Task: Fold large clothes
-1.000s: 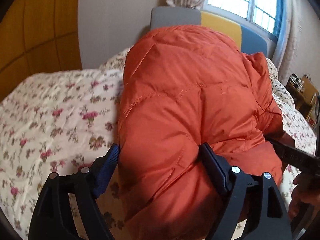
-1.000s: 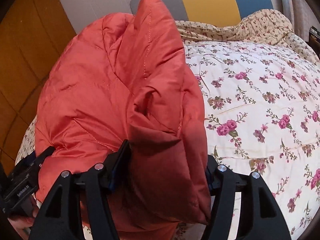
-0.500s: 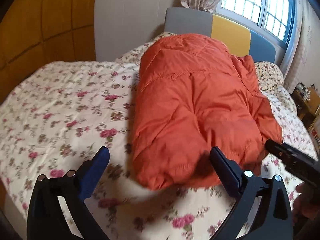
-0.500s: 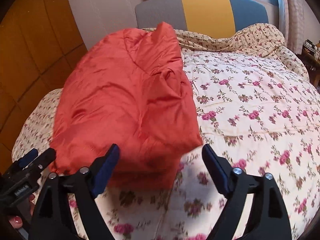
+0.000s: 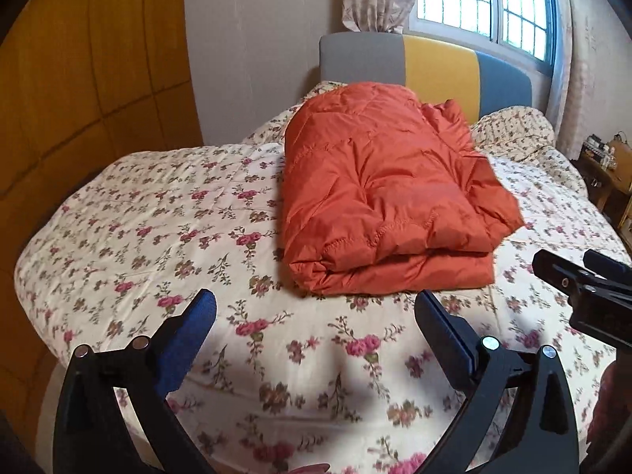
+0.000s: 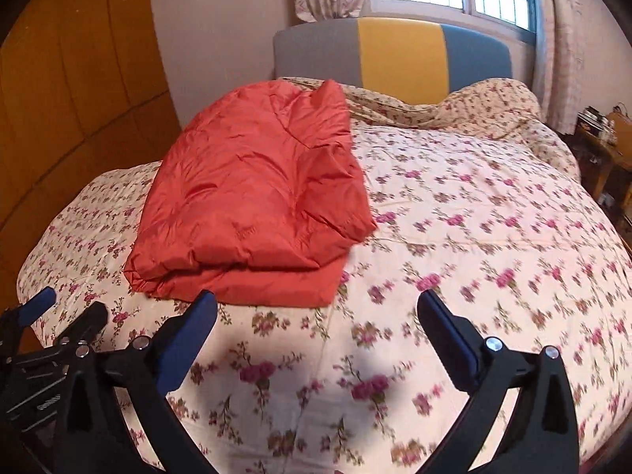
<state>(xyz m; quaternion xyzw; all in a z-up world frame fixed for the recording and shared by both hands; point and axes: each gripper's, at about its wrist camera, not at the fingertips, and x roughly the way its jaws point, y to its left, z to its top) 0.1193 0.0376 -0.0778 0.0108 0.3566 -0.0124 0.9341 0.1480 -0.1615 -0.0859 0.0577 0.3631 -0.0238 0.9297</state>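
An orange puffy jacket [image 5: 387, 197] lies folded in layers on the floral bed cover [image 5: 158, 237]; it also shows in the right wrist view [image 6: 252, 205]. My left gripper [image 5: 316, 312] is open and empty, held above the bed short of the jacket's near edge. My right gripper [image 6: 316, 312] is open and empty, near the jacket's near right corner. The right gripper's tip shows at the right edge of the left wrist view [image 5: 584, 284]; the left gripper shows at the lower left of the right wrist view [image 6: 47, 335].
A grey, yellow and blue headboard [image 5: 426, 67] stands behind the jacket under a window [image 5: 486, 4]. A wooden panel wall [image 5: 79, 98] runs along the left. A wooden side table [image 6: 604, 154] with small items stands at the right. The cover is bunched near the headboard [image 6: 493, 106].
Both grippers let go of the jacket and pulled back toward the foot of the bed. The jacket dropped flat onto the cover and lies folded.
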